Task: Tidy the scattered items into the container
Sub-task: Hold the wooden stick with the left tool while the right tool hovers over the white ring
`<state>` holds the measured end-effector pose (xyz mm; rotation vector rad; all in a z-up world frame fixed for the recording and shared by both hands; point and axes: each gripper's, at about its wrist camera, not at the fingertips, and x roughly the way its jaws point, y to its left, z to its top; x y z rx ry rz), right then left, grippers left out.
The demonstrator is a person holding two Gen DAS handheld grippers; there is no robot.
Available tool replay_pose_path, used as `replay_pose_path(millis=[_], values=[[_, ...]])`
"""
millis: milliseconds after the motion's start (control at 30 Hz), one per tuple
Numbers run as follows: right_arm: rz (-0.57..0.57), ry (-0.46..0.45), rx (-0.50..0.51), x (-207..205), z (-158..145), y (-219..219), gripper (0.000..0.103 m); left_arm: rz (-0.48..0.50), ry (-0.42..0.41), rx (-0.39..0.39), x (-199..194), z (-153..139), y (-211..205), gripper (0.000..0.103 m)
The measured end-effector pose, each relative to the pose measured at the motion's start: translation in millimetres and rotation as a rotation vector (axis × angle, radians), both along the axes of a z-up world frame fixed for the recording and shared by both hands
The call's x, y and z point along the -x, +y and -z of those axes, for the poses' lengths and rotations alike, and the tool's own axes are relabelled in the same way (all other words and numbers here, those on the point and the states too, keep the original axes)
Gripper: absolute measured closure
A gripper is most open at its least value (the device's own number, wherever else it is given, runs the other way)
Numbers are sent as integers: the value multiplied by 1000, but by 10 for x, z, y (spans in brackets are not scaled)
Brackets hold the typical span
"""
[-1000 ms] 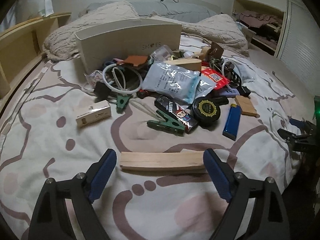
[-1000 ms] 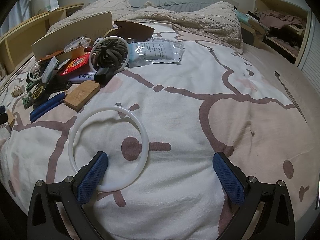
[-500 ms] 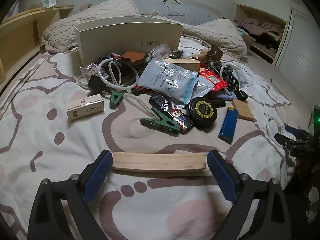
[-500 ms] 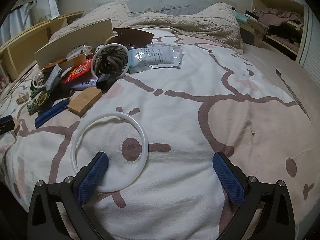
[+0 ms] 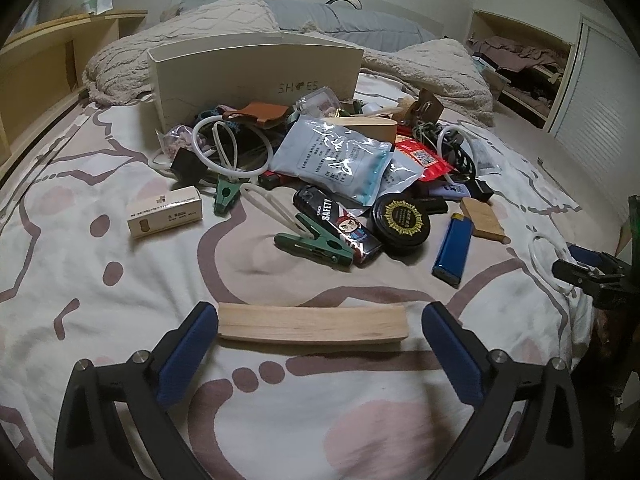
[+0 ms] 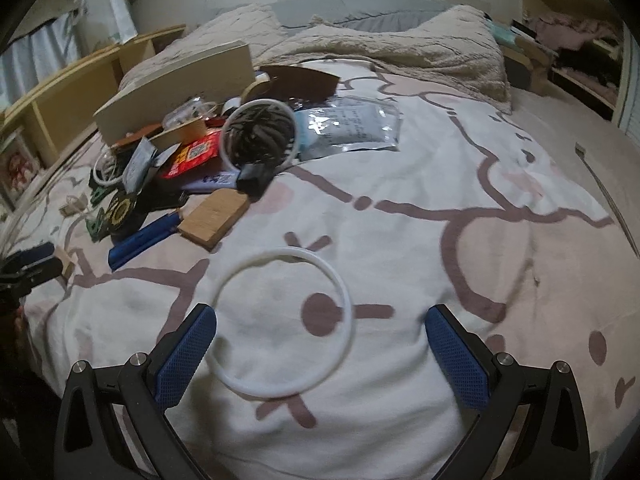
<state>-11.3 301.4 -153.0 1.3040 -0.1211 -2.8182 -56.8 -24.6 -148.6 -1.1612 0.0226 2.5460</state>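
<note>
A cream shoe box (image 5: 256, 76) stands at the back of the bed, also seen in the right wrist view (image 6: 176, 92). A pile of scattered items lies in front of it. A long wooden block (image 5: 312, 324) lies lengthwise between the jaws of my open left gripper (image 5: 316, 332); whether the pads touch it I cannot tell. A white ring (image 6: 284, 324) lies on the sheet just ahead of my open right gripper (image 6: 320, 340), its left edge near the left finger. The right gripper also shows at the right edge of the left wrist view (image 5: 588, 272).
The pile holds a blue lighter (image 5: 454, 248), a green clip (image 5: 316, 246), a black round tin (image 5: 402, 222), a small white carton (image 5: 164, 216), a plastic pouch (image 5: 332, 156) and a small wooden block (image 6: 214, 220). A crumpled blanket (image 6: 400, 48) lies behind. Wooden shelving (image 6: 60, 104) runs along the left.
The left gripper has moved forward, so the wooden block now sits between its jaws. The right gripper has shifted left, so the white ring sits more centrally between its fingers.
</note>
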Motion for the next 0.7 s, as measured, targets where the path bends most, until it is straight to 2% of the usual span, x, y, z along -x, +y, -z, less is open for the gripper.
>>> replay_pose_path(millis=[167, 433, 600, 700], values=[[-34, -5, 20, 23, -13, -82, 0, 17, 0, -4, -25, 3, 35, 0], [-68, -13, -58, 43, 36, -245, 0, 10, 6, 48, -21, 53, 104, 0], [-40, -43, -60, 89, 84, -252, 0, -20, -1, 95, 15, 101, 168, 0], [-8, -55, -44, 118, 96, -239, 0, -45, -5, 95, 37, 113, 166, 0]])
